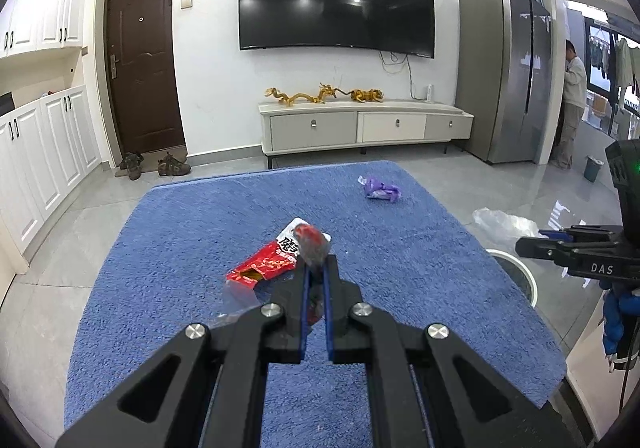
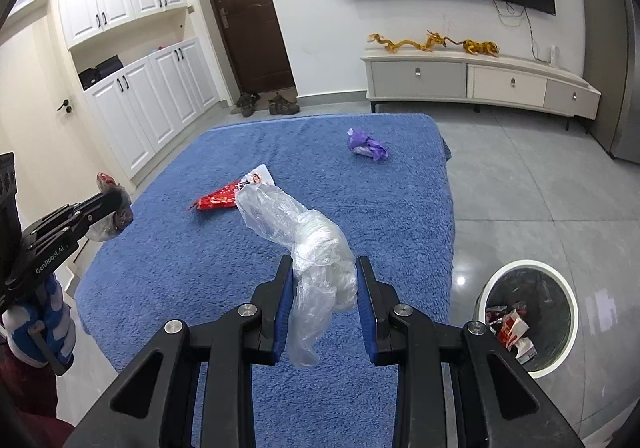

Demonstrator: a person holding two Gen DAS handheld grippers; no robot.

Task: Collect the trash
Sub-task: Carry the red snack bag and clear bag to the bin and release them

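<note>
Trash was already in both claws. The right claw (image 2: 324,280) gripped a clear plastic bag (image 2: 304,244), a crumpled bundle held between its blue pads, with one loose tail that stuck forward and to the left over the blue-covered tabletop (image 2: 200,268) and another that hung below the fingers. The move ahead turned on the bin (image 2: 528,304): it stood on the grey floor, just off the right edge of the tabletop, lower than the claw and to its right. Of the two claws the right one was much the nearer, so a short swing rightward and a tilt down over the rim looked like what the drop called for. The bag's long, floppy tail could catch on the rim or drape outside it.

The left claw (image 1: 318,268) was closed tight on a small wrapper (image 1: 314,244), reddish with a clear film, pinched at the fingertips and held above the tabletop (image 1: 160,288). The bin lay well to its right, past the right claw, so its load would have the longer trip.

The bin held several red and white wrappers at the bottom and had plenty of room left. Still on the tabletop were a red snack packet (image 2: 218,199), long axis running left to right near the middle, and a purple wrapper (image 2: 368,145) farther back.
</note>
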